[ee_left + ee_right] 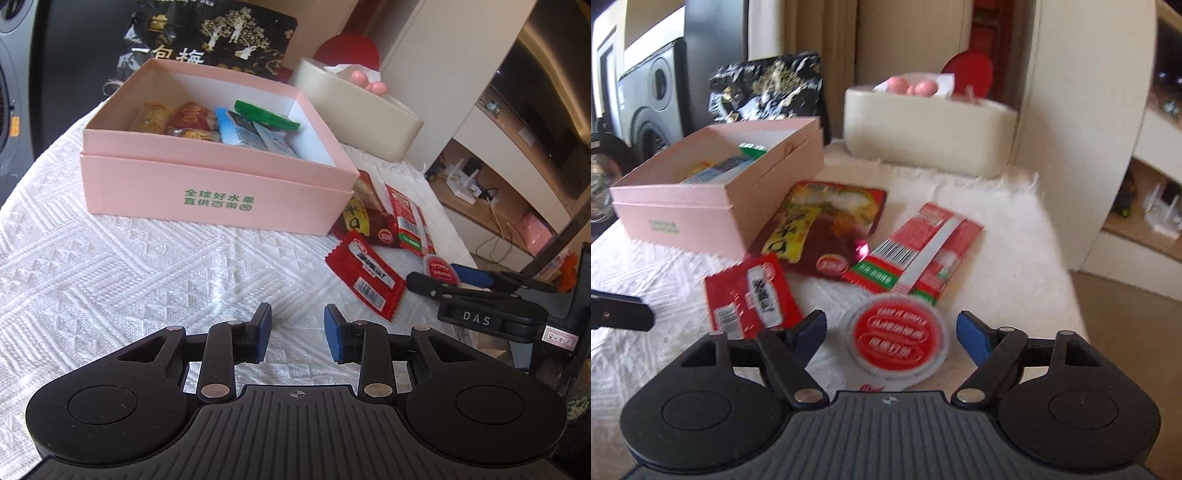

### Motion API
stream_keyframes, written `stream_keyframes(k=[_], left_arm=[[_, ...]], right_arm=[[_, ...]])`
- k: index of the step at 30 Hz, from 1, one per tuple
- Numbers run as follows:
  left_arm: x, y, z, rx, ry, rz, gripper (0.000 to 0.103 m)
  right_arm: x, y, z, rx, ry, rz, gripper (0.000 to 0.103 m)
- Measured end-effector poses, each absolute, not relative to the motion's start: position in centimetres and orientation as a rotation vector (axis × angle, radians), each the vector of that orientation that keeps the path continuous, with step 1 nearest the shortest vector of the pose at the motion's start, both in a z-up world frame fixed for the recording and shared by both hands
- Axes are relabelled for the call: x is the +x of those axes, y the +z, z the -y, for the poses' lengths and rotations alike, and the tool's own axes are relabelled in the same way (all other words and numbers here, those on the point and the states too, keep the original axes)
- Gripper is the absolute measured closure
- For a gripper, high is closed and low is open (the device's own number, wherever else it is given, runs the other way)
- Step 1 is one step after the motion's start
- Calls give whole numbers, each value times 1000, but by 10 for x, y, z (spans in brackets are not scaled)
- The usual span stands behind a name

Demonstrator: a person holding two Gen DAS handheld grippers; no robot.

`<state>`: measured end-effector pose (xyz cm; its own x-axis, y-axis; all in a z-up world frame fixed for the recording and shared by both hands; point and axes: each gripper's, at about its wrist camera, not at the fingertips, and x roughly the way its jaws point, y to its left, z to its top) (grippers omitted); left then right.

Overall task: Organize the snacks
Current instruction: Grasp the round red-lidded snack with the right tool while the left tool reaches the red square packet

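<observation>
Ahead and to the left of my right gripper (891,328) sits the pink box (676,210), green Chinese print on its front, several packets already inside. Beside its near corner lies a dark red pouch (827,221) with yellow characters, then a long red-and-green packet (916,258) showing its barcode, then a small red sachet (750,291) just left of my fingers. Smallest, and right between my spread-apart, empty jaws, is a round cup with a red foil lid (899,336), its lettering too blurred to read. I judge it light and stiff at the rim, so I would pinch across the rim, not the foil. My left gripper (297,334) hovers over bare worktop (129,277), parted, holding nothing; "DAS" shows on the other tool.
</observation>
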<state>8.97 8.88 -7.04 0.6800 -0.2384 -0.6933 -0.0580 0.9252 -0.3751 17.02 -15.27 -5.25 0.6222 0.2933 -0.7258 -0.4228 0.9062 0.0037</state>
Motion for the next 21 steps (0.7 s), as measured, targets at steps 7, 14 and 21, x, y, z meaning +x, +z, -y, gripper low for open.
stream_keyframes(k=[7,14,21], left_arm=[[91,-71,-87,-397,-98,-824,68],[92,-71,-91,-402,-97,-815,68],[99,-56,-57,-164,-147,-761,68]], right_arm=[[179,-57,135,-204,487,-789,41],[160,-50,122,-167,678,-835,41],[125,-39,129,-212,665,-781,41]])
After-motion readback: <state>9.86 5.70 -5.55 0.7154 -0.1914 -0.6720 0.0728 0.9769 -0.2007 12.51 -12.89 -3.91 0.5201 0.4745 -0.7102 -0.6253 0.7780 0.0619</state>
